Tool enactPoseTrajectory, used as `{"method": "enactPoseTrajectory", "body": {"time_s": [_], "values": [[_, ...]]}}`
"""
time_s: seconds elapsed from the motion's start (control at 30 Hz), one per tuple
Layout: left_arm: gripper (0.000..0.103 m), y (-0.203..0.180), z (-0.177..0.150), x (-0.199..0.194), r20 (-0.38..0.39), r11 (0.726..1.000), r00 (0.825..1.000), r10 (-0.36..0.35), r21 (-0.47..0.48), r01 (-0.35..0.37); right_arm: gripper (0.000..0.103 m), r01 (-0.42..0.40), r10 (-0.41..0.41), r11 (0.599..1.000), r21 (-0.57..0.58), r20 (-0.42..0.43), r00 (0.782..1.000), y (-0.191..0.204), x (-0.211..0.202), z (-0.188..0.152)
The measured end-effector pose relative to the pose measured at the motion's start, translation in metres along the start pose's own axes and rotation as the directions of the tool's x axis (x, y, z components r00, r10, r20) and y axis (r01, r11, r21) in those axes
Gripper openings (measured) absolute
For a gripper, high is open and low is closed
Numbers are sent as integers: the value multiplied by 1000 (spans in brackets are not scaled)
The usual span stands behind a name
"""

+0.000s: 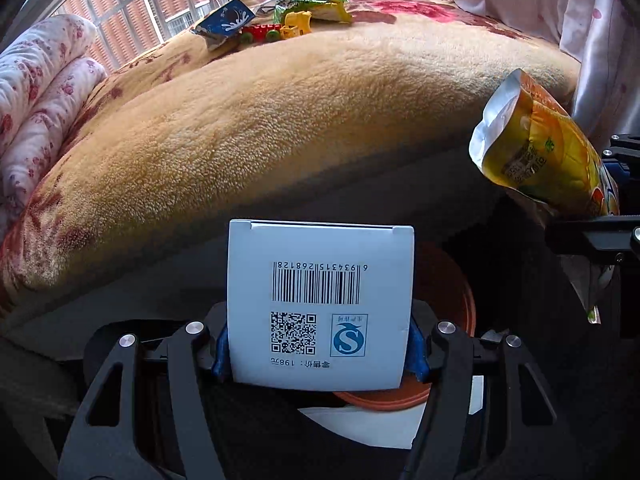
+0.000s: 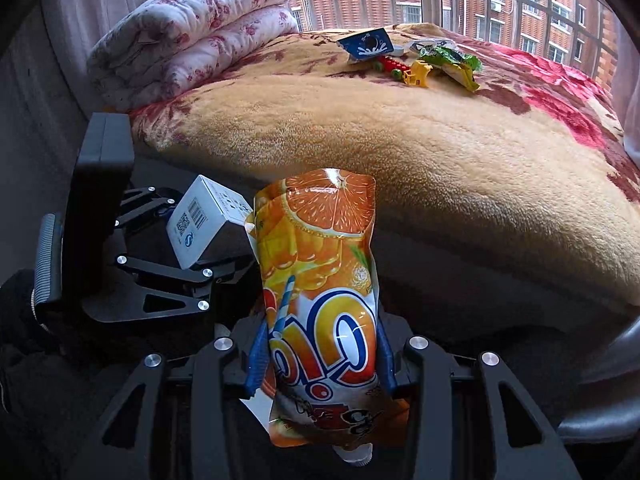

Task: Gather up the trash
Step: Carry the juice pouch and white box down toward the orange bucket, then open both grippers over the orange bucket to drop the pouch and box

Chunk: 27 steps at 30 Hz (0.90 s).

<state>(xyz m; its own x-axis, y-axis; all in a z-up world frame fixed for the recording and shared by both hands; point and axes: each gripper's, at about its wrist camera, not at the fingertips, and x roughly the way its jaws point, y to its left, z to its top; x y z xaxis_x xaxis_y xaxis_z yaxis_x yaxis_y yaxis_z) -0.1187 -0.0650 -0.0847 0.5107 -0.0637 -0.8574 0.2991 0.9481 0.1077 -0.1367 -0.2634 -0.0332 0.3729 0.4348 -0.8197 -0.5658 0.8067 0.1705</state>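
The left tongs (image 1: pixel 320 350) are clamped on a white carton (image 1: pixel 320 304), its blue pads pressed against the carton's two side walls and the barcode face turned toward the camera. The right tongs (image 2: pixel 320 354) are clamped on an orange drink pouch (image 2: pixel 320 280), gripped across its lower half with the spout end hanging downward. Directly below the left tongs sits an orange-brown bin (image 1: pixel 452 292), partly hidden by the carton; its contents cannot be seen. Judged from this arrangement, the step in hand is deposit: centre each item over the bin opening before parting the tongs, release the carton first because it already hangs above the rim, then bring the pouch across so the two tools do not collide. Keep the pouch spout low, in case liquid remains. Beyond the bin lies the bed (image 1: pixel 280 128), covered by a beige plush blanket with red flowers. Near its far edge remain a blue wrapper (image 1: pixel 226 22), a green wrapper (image 1: pixel 320 6) and a toy vehicle (image 1: pixel 280 30), close together. A folded floral quilt (image 2: pixel 192 32) rests at the head. A barred window (image 2: pixel 500 4) shows brick buildings outside.
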Motion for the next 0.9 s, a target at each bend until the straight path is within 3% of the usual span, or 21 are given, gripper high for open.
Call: {"method": "enactPoseTrajectory", "body": {"time_s": [0.13,0.37,0.73,0.83,0.87,0.9], "values": [[62,-4,-7,22,-63,1000,998,-13,11,14,43,14,-16,1000,-26,-56,998,-4,28,-7],[62,-11,-14,64,-178,998,983,-48,32,55,43,-29,24,999,-31,-162,987,-16,74,-16],[62,-17,-14,93,-265,995,962,-66,61,85,44,-61,66,998,26,-258,964,-30,116,-23],[66,-21,-15,98,-290,992,953,-82,72,107,55,-62,68,998,27,-280,958,-32,127,-17],[75,-23,-12,102,-304,991,949,-77,79,105,71,-62,66,998,25,-286,956,-33,130,-17],[78,-24,-13,103,-309,992,949,-66,86,97,75,-52,56,998,22,-281,958,-33,131,-16]]}}
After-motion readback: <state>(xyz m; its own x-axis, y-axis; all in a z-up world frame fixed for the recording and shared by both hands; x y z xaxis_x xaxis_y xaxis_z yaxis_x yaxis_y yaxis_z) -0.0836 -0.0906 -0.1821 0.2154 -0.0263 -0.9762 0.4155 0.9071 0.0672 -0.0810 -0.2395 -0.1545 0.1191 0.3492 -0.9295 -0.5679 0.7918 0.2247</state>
